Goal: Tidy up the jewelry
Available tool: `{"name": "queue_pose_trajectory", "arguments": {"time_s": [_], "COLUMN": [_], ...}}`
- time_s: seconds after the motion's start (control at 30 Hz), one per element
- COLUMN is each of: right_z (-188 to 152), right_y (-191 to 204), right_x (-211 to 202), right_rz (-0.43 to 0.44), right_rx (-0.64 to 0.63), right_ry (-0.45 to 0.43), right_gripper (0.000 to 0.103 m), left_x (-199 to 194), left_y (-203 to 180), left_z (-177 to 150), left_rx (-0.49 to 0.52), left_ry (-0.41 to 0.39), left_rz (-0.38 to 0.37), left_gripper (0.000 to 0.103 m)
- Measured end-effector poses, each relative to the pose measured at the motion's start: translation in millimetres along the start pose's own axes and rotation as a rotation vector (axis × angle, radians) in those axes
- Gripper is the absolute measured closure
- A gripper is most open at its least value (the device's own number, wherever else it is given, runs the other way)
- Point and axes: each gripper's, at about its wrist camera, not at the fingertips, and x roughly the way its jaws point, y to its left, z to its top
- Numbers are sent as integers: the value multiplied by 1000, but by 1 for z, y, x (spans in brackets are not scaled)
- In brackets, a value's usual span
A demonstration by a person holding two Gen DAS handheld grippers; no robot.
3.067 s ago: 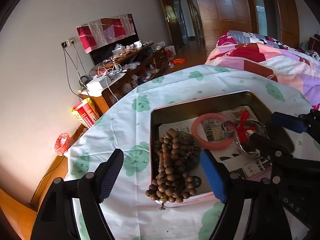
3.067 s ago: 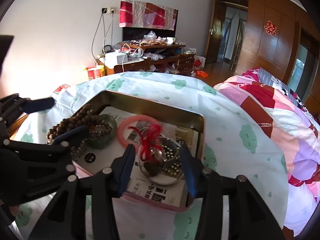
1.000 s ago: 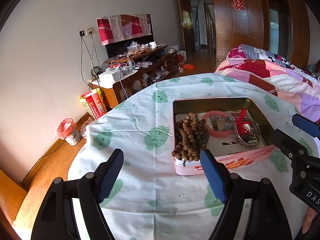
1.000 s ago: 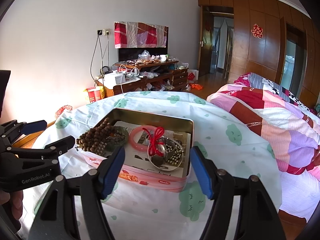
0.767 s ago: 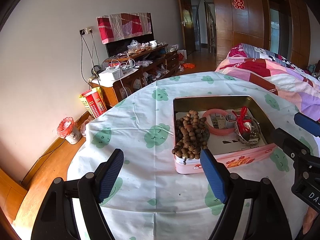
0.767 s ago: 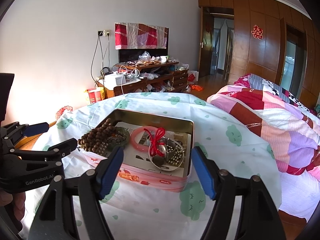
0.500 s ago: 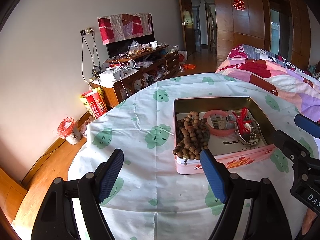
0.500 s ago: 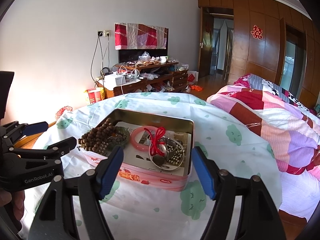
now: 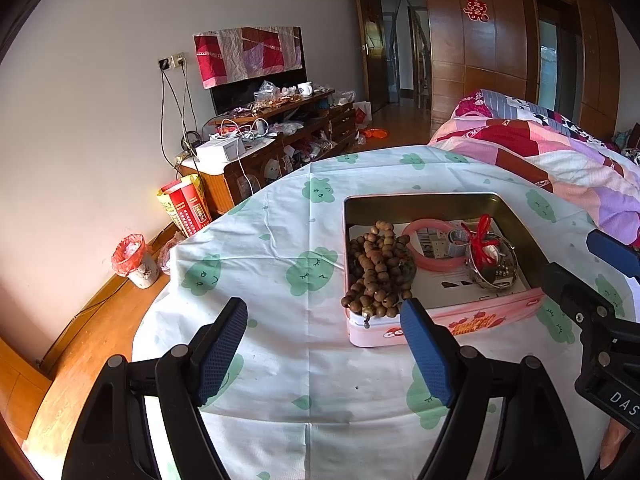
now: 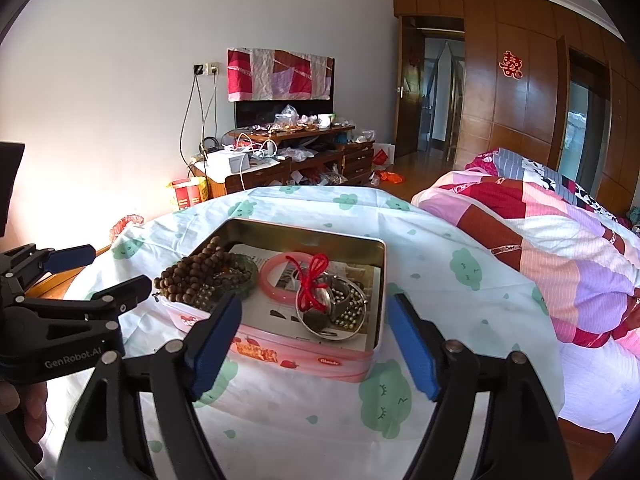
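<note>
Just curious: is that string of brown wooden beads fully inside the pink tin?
Not fully. The wooden beads drape over the pink tin's front rim, an end dangling outside.

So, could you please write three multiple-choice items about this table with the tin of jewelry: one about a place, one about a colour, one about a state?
1. Where does the string of brown wooden beads lie?
A. in the tin, spilling over its near left rim
B. on the tablecloth, apart from the tin
C. on the bed

2. What colour is the smooth bangle in the tin?
A. green
B. pink
C. black

3. How do the right tongs stand?
A. shut on the bangle
B. shut on the beads
C. open, holding nothing

Answers:
1. A: in the left wrist view the beads pile up in the tin's left part and hang over its rim.
2. B: the ring beside the red ribbon is plainly pink.
3. C: the blue pads stand wide apart in front of the tin, and nothing is between them.
</note>
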Motion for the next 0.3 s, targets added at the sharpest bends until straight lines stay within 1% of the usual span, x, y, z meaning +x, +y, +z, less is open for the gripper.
{"name": "queue_pose_trajectory", "arguments": {"time_s": [0.3], "right_z": [-2], "right_y": [-3], "right_x": [1], "right_rz": [0], "right_rx": [3], "right_ry": [4], "right_gripper": [25], "left_x": [1], "left_y": [2], "left_z": [-3], "left_rx": [10], "left_ry": [-18], "left_rz": [11], "left_gripper": [24]}}
